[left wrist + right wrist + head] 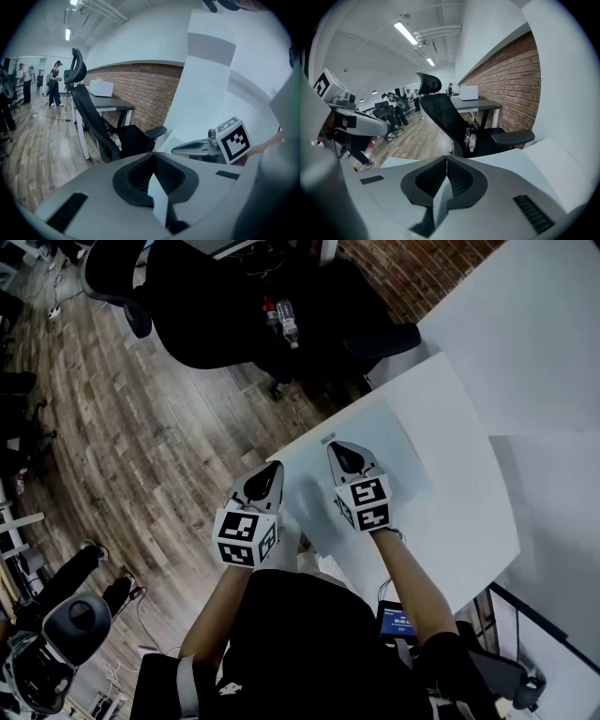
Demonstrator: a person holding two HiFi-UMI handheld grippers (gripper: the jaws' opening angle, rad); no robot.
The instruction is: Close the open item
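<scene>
Item: white table point(459, 531), rounded along its outer edge. We are recording one thing lying directly on it, a pale, flat rectangular sheet point(398, 460), lying flush near the corner closest to the chair; we are not making out what it is. A second white tabletop point(525, 334) is butting against the first on the far side.

Item: wood-plank floor point(169, 446). We are listing a black office chair point(234, 306) standing on it just beside the table, and loose cables point(58, 296) trailing farther off.
</scene>
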